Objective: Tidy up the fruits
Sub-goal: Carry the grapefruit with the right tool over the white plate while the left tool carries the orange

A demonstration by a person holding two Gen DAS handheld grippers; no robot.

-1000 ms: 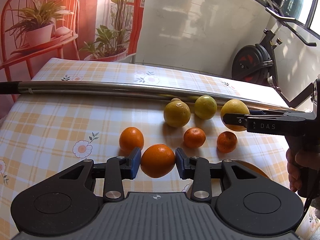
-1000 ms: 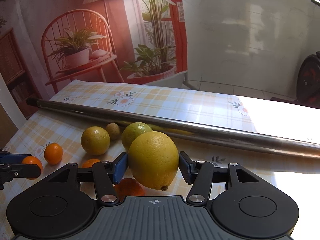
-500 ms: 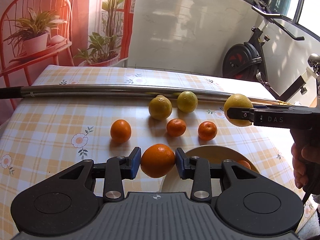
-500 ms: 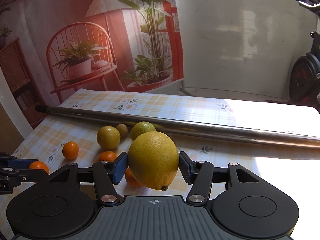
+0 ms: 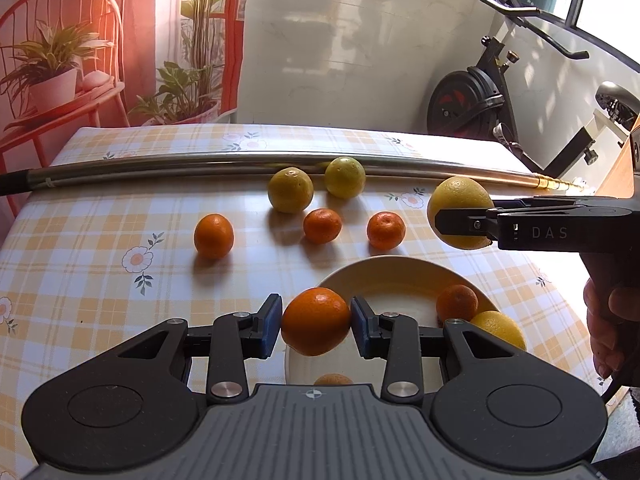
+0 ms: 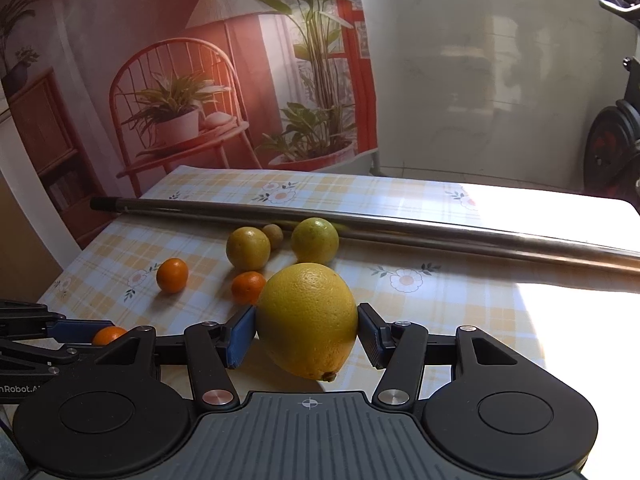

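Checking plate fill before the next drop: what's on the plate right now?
In the left wrist view the plate holds a small orange, a yellow citrus beside it, and an orange sliver at the near rim. The left tool and its orange cover the rest.

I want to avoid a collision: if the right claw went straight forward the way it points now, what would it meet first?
Probably the green-yellow citrus on the table, straight ahead of the right claw and the lemon it holds. The metal pole lies just behind. Depth is unclear, and the claw may pass above both.
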